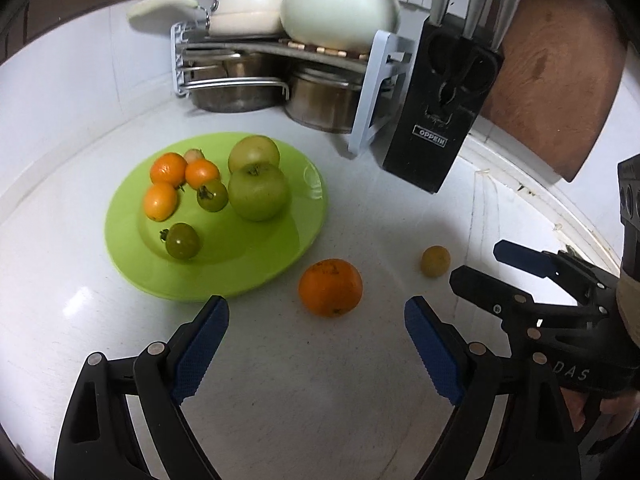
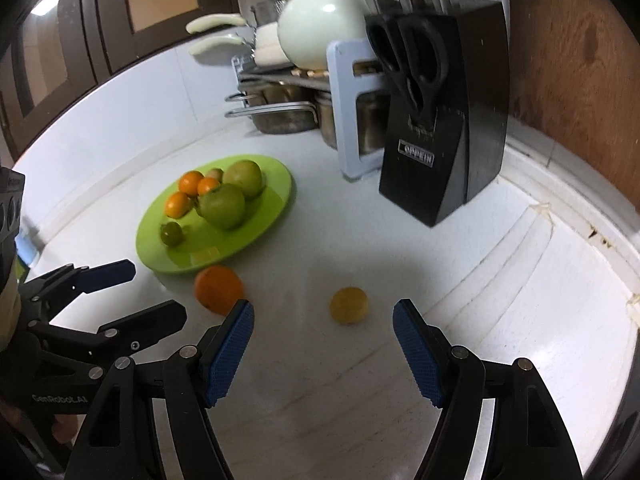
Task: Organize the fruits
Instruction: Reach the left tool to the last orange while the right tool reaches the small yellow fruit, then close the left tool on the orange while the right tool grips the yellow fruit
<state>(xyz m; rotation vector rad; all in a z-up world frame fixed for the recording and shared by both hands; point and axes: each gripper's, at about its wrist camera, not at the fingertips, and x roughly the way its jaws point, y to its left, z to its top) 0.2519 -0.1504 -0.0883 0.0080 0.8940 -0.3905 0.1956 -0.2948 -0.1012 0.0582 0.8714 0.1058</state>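
Note:
A green plate [image 1: 280, 256] [image 2: 276, 184] on the white counter holds two green apples [image 1: 258, 192], three small oranges [image 1: 168, 168] and two green tomatoes [image 1: 182, 241]. A larger orange [image 1: 330, 287] [image 2: 218, 288] and a small yellow fruit [image 1: 435, 261] [image 2: 349, 305] lie on the counter off the plate. My left gripper [image 1: 316, 312] is open and empty, just short of the orange. My right gripper [image 2: 323, 314] is open and empty, with the yellow fruit just ahead between its fingertips. It also shows in the left wrist view [image 1: 476, 262].
A black knife block [image 1: 436, 120] [image 2: 444, 128] with scissors stands behind the fruit. A dish rack [image 1: 280, 60] with pots and a white kettle [image 1: 340, 4] fills the back corner. A brown board [image 1: 560, 80] leans at the right.

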